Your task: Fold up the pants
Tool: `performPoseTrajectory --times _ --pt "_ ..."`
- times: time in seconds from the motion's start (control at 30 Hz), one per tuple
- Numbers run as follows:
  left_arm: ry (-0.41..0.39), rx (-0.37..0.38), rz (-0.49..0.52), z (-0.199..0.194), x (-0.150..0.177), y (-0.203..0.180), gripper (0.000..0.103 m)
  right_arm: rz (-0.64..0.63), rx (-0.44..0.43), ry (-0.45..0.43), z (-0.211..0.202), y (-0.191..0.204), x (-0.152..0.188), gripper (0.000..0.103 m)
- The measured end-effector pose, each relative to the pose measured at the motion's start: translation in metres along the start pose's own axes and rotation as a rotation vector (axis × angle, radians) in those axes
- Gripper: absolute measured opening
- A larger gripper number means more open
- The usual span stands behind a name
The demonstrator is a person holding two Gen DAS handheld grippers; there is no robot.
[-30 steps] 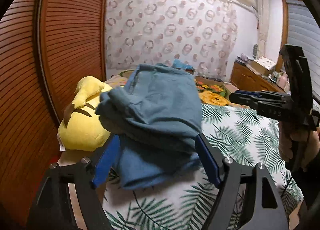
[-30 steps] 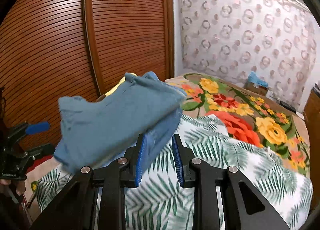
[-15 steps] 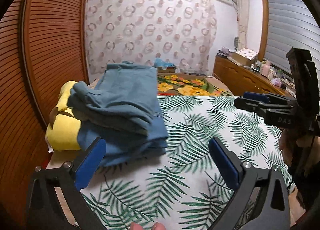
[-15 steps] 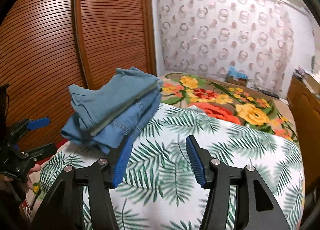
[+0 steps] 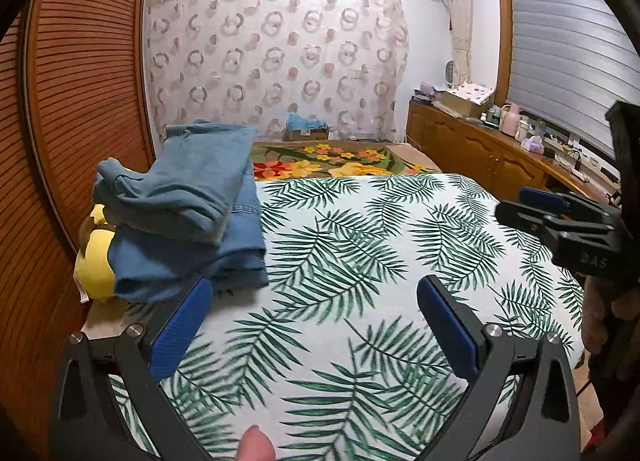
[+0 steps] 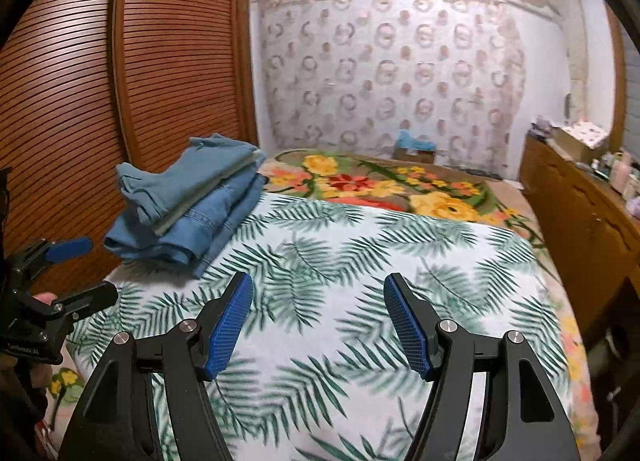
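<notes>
Folded blue pants [image 5: 188, 189] lie on top of a folded pair of denim jeans [image 5: 192, 257] at the left edge of the bed; the same stack [image 6: 188, 201] shows at the left in the right wrist view. My left gripper [image 5: 314, 289] is wide open over the leaf-print cover, just right of and nearer than the stack, with nothing between its pads. The jaws of my right gripper [image 6: 318, 285] are opening, empty, apart from the stack. Each gripper also shows in the other's view, the right gripper [image 5: 532, 203] at the right edge and the left gripper [image 6: 76, 265] at the left edge.
A yellow plush toy [image 5: 96, 257] lies under the stack against the slatted wooden wardrobe [image 5: 68, 101]. A leaf-print cover [image 5: 360, 261] and a floral blanket [image 5: 344, 161] cover the bed. A wooden dresser [image 5: 480, 149] with clutter runs along the right wall.
Both grippers let go of the folded blue pants, opened, and pulled back and to the right. The pants now rest on the jeans.
</notes>
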State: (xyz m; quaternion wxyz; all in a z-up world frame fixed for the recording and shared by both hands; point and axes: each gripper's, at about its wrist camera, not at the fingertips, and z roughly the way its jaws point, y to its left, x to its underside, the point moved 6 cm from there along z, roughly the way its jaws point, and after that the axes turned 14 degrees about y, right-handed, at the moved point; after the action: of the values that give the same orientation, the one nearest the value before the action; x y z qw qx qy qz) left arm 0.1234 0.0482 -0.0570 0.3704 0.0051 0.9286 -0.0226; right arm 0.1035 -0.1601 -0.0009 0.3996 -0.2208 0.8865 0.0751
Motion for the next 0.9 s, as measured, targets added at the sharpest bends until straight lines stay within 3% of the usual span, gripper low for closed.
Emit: performPoseTrajectory --times 0.23,0.57,0.9 --pt "-0.014 0.048 0.017 -0.007 -0.001 -0.027 0.102 0.053 0.034 0.0 -0.025 0.0 0.013 0.07" --pt "-0.041 0.037 0.042 -0.028 -0.012 -0.047 0.102 0.105 0.074 -0.017 -0.046 0.007 0.017 0.07" --pt "-0.106 0.038 0.049 -0.06 -0.032 -0.055 0.102 0.131 0.098 -0.109 -0.074 0.016 0.009 0.07"
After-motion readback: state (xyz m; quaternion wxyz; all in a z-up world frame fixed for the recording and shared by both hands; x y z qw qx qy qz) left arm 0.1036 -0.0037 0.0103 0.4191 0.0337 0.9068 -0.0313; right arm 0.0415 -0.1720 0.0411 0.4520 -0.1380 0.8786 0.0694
